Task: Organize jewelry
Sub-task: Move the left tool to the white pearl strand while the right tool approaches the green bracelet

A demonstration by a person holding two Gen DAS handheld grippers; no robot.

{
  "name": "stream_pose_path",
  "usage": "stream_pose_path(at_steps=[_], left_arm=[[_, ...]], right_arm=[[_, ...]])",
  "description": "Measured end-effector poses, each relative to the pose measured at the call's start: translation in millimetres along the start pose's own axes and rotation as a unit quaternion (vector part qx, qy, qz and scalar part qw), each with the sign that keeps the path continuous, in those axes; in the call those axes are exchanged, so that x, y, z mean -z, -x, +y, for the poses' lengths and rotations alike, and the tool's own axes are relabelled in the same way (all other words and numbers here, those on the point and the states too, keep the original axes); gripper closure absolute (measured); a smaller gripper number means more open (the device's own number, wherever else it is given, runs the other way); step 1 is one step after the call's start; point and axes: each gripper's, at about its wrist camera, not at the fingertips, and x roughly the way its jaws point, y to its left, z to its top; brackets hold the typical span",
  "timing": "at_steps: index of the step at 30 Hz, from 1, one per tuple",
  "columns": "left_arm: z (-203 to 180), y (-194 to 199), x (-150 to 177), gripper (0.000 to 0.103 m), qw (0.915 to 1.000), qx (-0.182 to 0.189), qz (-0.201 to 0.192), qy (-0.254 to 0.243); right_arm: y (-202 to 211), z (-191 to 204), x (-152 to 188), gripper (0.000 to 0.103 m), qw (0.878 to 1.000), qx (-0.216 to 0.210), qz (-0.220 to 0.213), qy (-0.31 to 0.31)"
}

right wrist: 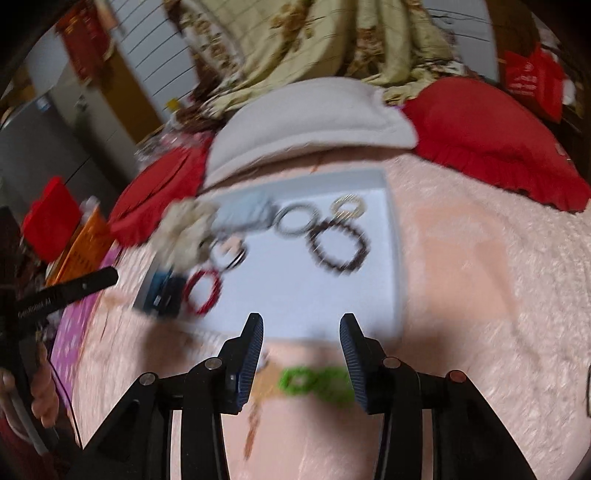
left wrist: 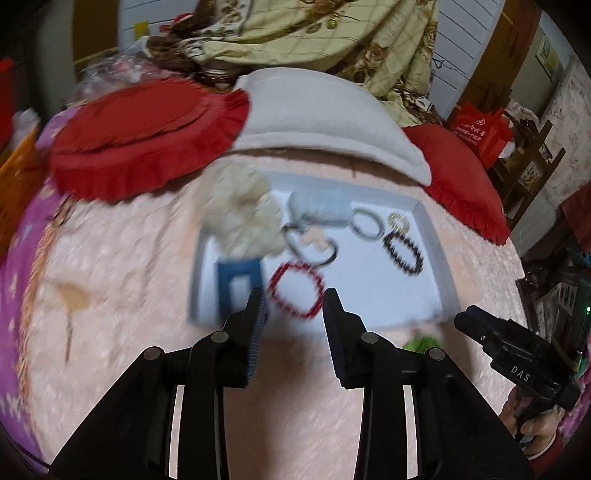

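A white tray (left wrist: 424, 258) lies on a pink fleece blanket and also shows in the right wrist view (right wrist: 314, 295). In it lie a red bead bracelet (left wrist: 295, 290), a black bead bracelet (left wrist: 402, 253), a grey ring (left wrist: 365, 221), a pale ring (left wrist: 399, 221), a blue square piece (left wrist: 238, 282), a cream fluffy scrunchie (left wrist: 240, 218) and a light blue fluffy piece (left wrist: 321, 210). My left gripper (left wrist: 293, 306) is open, empty, over the tray's near edge by the red bracelet. My right gripper (right wrist: 301, 330) is open, just above a green chain piece (right wrist: 314, 382) on the blanket. Both views are blurred.
A white pillow (left wrist: 314, 122) and red frilled cushions (left wrist: 147, 140) lie behind the tray. A floral quilt (left wrist: 314, 33) is heaped at the back. Orange and red items (right wrist: 74, 240) sit off the blanket's left. My right gripper body (left wrist: 517, 358) shows in the left wrist view.
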Motion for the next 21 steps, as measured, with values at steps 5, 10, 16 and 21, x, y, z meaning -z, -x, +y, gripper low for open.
stream_pose_path(at_steps=[5, 10, 16, 21], left_arm=[[19, 12, 50, 0.072, 0.9999, -0.015, 0.000, 0.007], [28, 7, 93, 0.072, 0.9995, -0.027, 0.014, 0.004], [44, 3, 112, 0.072, 0.9991, -0.032, 0.022, 0.016], [61, 3, 116, 0.072, 0.9984, -0.031, 0.025, 0.040]], right_arm=[[-18, 30, 24, 0.062, 0.998, -0.013, 0.021, 0.056], [-45, 57, 27, 0.062, 0.995, -0.010, 0.036, 0.092], [-80, 80, 28, 0.070, 0.990, 0.017, 0.049, 0.133], [-94, 84, 33, 0.086, 0.990, 0.027, 0.073, 0.119]])
